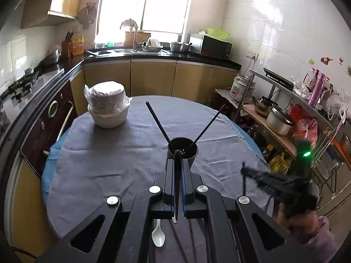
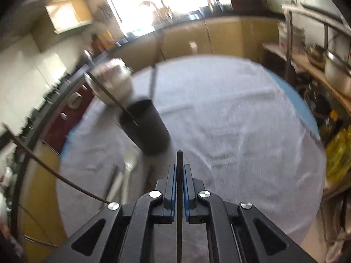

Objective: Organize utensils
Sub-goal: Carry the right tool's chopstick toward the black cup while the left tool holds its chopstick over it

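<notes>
— Left wrist view first, from the left edge of the table (image 1: 92, 153): what's there?

— Stacked white bowls (image 1: 108, 105) wrapped in plastic, near the far-left edge of the grey cloth. Toward the middle stands a black cup (image 1: 183, 151) with two black chopsticks (image 1: 158, 122) leaning out, one left, one right.

— And the left gripper (image 1: 178, 164)?

— Clenched on a black chopstick (image 1: 177, 184) held upright, its tip at the cup's near rim. A white spoon (image 1: 158, 235) lies on the cloth at the near edge, under the gripper.

— Further right?

— The right gripper (image 1: 248, 172), blurred, over the near-right edge.

— Right wrist view?

— Blurred. The cup (image 2: 145, 127) sits left of centre, bowls (image 2: 111, 81) behind it, white spoons (image 2: 129, 164) on the cloth nearby. The right gripper (image 2: 179, 175) is clamped on another dark chopstick (image 2: 179, 197), upright between its blue pads (image 2: 173, 179).
</notes>
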A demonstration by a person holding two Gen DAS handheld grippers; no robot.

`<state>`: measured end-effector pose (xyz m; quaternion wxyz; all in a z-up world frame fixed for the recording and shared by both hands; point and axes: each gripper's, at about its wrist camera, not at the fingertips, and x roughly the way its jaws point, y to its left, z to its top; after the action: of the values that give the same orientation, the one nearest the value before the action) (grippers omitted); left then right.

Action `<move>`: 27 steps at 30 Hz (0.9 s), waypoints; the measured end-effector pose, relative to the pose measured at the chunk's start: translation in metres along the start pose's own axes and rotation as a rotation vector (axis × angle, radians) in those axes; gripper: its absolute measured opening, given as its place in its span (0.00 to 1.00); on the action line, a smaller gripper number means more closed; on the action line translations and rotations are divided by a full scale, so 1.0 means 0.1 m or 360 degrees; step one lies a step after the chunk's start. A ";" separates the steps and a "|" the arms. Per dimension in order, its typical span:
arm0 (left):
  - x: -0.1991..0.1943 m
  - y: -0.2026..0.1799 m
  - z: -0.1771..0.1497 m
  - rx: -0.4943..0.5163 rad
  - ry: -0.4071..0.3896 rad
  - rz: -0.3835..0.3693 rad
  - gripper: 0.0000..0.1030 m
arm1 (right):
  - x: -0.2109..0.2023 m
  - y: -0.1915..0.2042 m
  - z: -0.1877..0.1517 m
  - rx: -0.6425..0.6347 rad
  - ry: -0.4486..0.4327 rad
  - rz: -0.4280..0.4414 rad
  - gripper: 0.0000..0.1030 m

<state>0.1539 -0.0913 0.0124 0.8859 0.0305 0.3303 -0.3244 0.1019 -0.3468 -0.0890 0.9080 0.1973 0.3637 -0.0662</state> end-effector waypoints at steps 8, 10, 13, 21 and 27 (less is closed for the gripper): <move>-0.15 -0.06 0.30 0.0096 -0.0068 -0.0010 0.05 | -0.51 0.43 0.48 -0.0171 -0.0308 0.0143 0.06; -0.16 -0.09 0.40 0.0127 -0.0087 -0.0005 0.05 | -0.55 0.51 0.56 -0.0195 -0.0328 0.0158 0.06; -0.15 -0.14 0.57 0.0154 -0.0107 -0.0006 0.05 | -0.61 0.67 0.73 -0.0246 -0.0416 0.0171 0.06; -0.10 -0.13 1.00 0.0113 -0.0232 -0.0036 0.05 | -0.65 0.88 1.15 -0.0196 -0.0799 0.0194 0.06; 0.06 -0.12 1.21 0.0087 -0.0329 -0.0057 0.05 | -0.45 0.87 1.36 -0.0088 -0.0973 0.0117 0.06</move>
<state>0.2187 -0.1364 0.1045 0.9081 0.0150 0.2287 -0.3505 0.1781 -0.3239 0.0581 0.9821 0.1566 0.0680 -0.0796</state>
